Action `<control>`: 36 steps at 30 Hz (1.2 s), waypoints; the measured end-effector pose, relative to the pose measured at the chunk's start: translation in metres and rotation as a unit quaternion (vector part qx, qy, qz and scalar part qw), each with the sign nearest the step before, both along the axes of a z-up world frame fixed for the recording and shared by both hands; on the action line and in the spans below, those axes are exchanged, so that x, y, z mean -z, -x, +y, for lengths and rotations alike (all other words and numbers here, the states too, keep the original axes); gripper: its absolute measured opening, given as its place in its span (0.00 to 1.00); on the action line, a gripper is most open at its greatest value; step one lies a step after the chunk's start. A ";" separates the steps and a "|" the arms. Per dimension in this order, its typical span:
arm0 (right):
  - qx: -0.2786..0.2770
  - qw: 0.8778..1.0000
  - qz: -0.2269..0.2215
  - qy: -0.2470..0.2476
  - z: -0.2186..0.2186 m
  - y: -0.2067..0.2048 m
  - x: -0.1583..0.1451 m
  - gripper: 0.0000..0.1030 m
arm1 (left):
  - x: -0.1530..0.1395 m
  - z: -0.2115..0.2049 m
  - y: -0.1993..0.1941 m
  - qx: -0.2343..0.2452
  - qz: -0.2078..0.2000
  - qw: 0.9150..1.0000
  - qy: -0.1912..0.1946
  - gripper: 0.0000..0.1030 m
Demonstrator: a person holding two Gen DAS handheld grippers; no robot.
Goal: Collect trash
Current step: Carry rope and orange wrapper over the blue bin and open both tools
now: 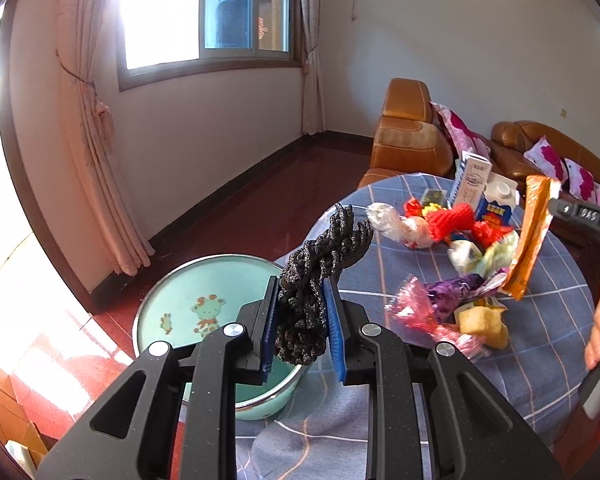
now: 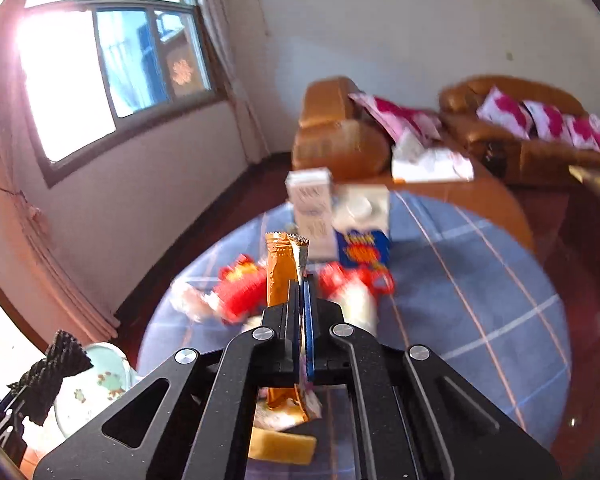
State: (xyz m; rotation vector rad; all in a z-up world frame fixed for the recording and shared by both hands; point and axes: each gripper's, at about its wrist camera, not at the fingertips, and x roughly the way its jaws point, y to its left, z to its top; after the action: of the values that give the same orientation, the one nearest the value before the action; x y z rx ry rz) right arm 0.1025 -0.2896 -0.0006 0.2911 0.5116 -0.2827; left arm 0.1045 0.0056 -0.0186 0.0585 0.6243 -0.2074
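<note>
While pinched upright, the orange wrapper [image 2: 279, 270] looks long, glossy, crimped.

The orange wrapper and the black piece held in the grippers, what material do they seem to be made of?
Orange wrapper: probably metallised plastic film, glossy, with creases and a crimped end.
Black piece: looks like soft foam netting, matte and speckled, with an open mesh twisted together; the exact material is uncertain.

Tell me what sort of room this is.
Most likely a home living room: tan leather sofas with floral cushions, a curtained window, and a round table under a checked cloth strewn with wrappers.
</note>
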 end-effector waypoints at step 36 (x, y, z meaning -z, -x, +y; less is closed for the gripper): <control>-0.290 0.944 0.158 -0.009 0.252 -0.123 0.100 0.27 | 0.091 0.107 -0.065 -0.127 0.104 0.986 -0.013 0.35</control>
State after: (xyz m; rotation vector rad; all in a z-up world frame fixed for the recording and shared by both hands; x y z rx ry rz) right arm 0.2256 -0.0374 -0.1008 0.1006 0.8907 0.2561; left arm 0.1696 0.1125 -0.1098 -0.0175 0.8363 0.0428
